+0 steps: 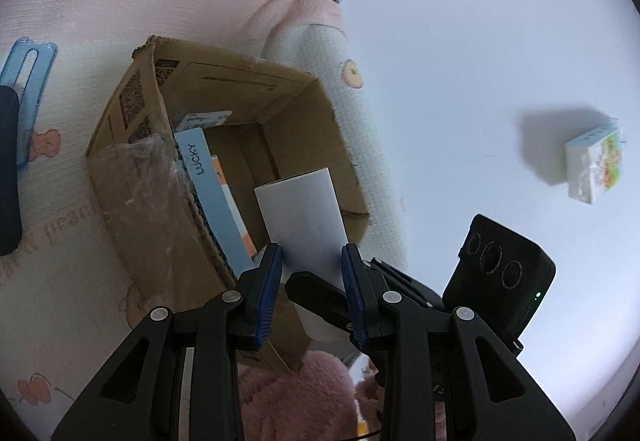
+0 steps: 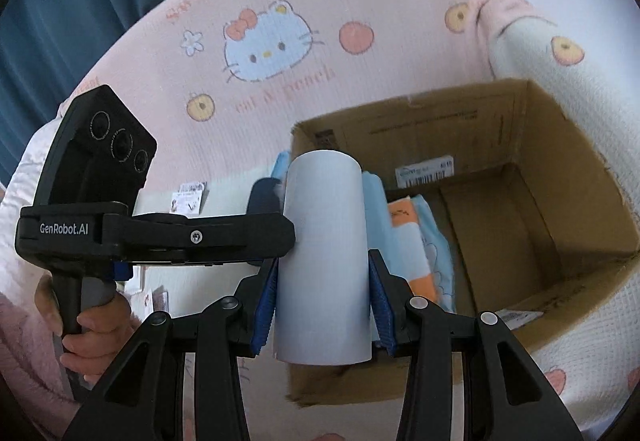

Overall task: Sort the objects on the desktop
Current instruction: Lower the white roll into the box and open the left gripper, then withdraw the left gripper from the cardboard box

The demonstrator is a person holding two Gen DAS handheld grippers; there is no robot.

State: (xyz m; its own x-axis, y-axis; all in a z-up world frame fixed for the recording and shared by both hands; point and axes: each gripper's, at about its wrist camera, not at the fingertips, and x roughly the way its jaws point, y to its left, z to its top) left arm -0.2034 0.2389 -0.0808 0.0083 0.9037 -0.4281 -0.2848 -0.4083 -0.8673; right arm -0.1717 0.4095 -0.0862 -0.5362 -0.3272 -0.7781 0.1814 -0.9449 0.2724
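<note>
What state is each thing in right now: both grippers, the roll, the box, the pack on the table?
Left gripper: shut on the roll.
Right gripper: shut on the roll.
White paper roll: held by both grippers above the box.
Brown cardboard box: open, booklets inside.
Small white packet: lying alone on the white table.

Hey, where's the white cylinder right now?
The white cylinder is clamped by both tongs, right tongs and left tongs, above the near-left edge of the open cardboard box.
</note>
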